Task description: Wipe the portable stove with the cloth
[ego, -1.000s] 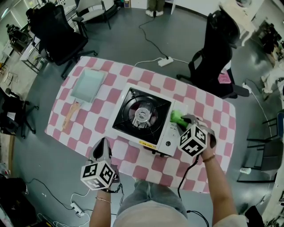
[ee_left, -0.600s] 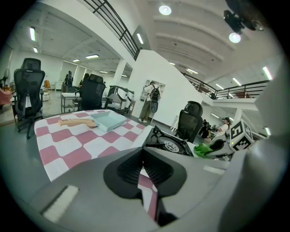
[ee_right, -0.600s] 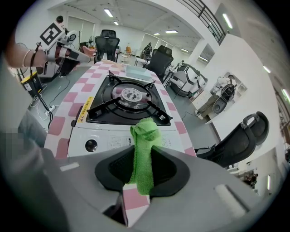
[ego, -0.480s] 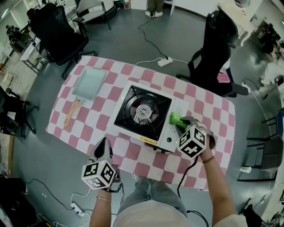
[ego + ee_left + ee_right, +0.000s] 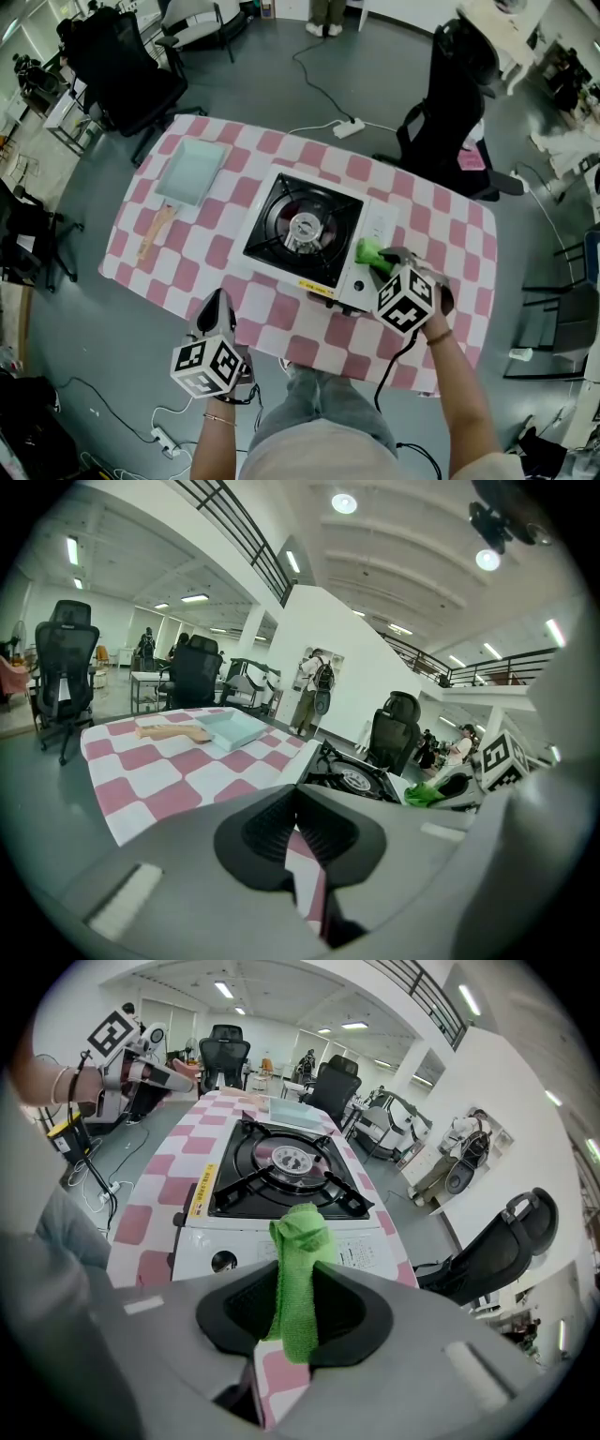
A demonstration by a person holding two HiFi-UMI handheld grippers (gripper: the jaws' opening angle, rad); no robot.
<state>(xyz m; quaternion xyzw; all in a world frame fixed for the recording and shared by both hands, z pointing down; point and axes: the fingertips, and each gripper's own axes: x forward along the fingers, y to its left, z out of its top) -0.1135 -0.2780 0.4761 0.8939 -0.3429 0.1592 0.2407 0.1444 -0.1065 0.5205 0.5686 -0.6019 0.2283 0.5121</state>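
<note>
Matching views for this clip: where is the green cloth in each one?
Head view: green cloth right of centre, over the portable stove's right side.
Left gripper view: mid-right, small, past the stove.
Right gripper view: centre, in the right gripper's jaws.
Shared landmark: the stove's burner.

Bright overhead light, fisheye-warped edges

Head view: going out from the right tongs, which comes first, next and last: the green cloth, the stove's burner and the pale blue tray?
1. The green cloth: pinched in the right tongs, over the right end of the stove.
2. The burner: in the stove's middle, to the left of the tongs.
3. The pale blue tray: at the far left corner of the table.
</note>
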